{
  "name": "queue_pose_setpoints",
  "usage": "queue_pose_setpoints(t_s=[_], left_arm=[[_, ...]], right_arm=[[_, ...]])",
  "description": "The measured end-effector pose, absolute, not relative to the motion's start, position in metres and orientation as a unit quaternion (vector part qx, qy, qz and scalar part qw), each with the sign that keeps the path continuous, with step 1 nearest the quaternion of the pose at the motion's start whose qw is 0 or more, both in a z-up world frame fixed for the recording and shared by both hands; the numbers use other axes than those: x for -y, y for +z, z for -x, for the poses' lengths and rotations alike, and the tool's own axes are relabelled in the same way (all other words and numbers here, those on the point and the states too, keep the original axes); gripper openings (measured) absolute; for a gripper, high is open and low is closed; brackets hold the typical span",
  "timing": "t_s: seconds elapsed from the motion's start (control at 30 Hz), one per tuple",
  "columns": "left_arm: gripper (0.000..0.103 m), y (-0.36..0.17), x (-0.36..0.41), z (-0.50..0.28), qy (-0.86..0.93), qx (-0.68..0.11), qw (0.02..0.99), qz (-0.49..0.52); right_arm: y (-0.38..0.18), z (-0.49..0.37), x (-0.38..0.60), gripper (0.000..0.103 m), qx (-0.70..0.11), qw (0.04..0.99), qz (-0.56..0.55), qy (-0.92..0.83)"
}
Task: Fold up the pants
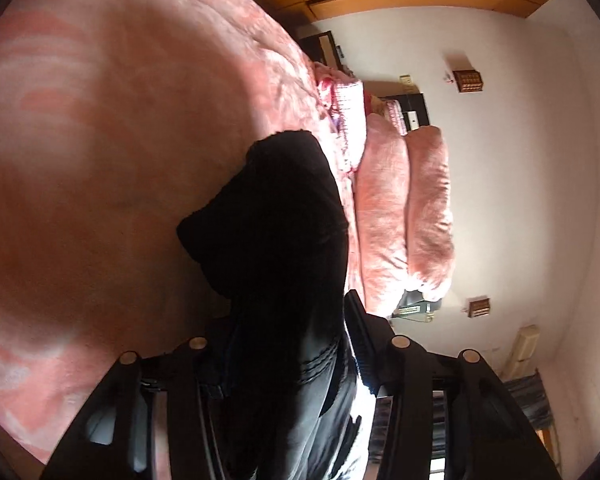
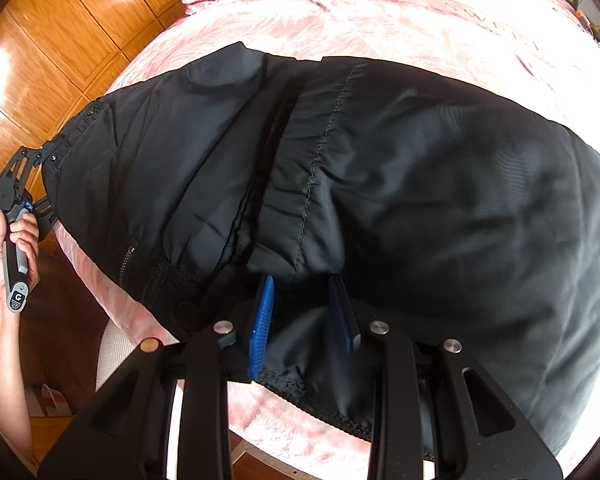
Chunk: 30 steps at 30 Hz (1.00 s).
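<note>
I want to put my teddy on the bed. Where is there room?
The pink bedspread is bare beyond the black pants, up toward the pillows. A thin bare strip lies along the near edge. The middle is crowded: pants cover it, both grippers holding them.

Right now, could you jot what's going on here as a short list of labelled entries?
garment: black pants, spread across the bed
surface: pink bedspread
right gripper: shut on the pants' near edge, fabric between its blue pads
left gripper: shut on black fabric at the pants' far left end
holder: a hand grips the left tool's handle
background: pink pillows, wooden wardrobe
</note>
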State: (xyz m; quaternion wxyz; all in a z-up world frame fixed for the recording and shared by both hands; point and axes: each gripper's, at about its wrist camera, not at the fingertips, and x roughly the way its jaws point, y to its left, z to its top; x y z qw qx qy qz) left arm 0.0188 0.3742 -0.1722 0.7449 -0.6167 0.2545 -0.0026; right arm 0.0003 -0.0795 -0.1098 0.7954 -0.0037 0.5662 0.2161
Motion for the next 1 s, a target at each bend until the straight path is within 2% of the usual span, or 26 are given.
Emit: queue_pose_setpoints(t_s=[0.07,0.2,0.27,0.5,0.63,0.83,1.0], left_arm=[[0.044,-0.183,-0.379,-0.019,0.003,-0.251,0.731,0.634],[0.030,-0.196,-0.382,-0.013,-0.005,-0.234,0.713,0.661],[0.026,-0.196,-0.379,-0.013,-0.003,-0.233,0.717,0.658],[0.022,-0.171,-0.366,-0.019,-0.019,-0.192,0.726,0.660],[0.022,-0.136,-0.354,-0.025,-0.038,-0.187,0.764,0.616],[0.022,-0.066,-0.304,-0.037,-0.073,-0.209,0.850,0.478],[0.025,-0.028,-0.250,-0.041,-0.113,-0.231,0.889,0.378]], right_arm=[[-0.110,0.000,0.080,0.029,-0.565,0.796,0.003,0.217],[-0.110,0.000,0.082,0.030,-0.564,0.796,-0.005,0.220],[-0.111,-0.001,0.084,0.030,-0.566,0.794,-0.006,0.221],[-0.110,-0.003,0.093,0.030,-0.565,0.793,-0.017,0.226],[-0.107,-0.002,0.100,0.030,-0.562,0.794,-0.030,0.229],[-0.088,0.008,0.122,0.031,-0.531,0.804,-0.079,0.254],[-0.066,0.016,0.145,0.031,-0.506,0.820,-0.096,0.249]])
